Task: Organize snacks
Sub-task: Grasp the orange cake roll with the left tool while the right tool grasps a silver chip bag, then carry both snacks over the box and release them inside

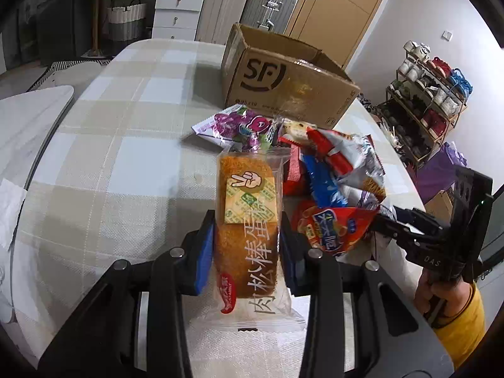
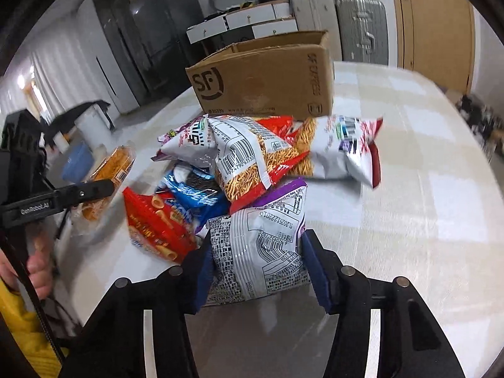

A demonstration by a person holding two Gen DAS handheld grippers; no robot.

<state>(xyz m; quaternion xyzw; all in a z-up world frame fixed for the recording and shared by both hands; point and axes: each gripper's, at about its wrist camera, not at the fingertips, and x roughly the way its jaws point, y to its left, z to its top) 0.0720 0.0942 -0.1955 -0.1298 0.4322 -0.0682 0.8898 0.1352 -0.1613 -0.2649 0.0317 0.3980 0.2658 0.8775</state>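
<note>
sf box (image 1: pixel 283 78), left gripper (image 1: pixel 245 236) gripping 肉松棒 cake (image 1: pixel 245 220)

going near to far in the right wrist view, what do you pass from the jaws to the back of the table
right gripper → silver and purple bag held in its jaws → noodle-snack bag → cardboard box
</note>
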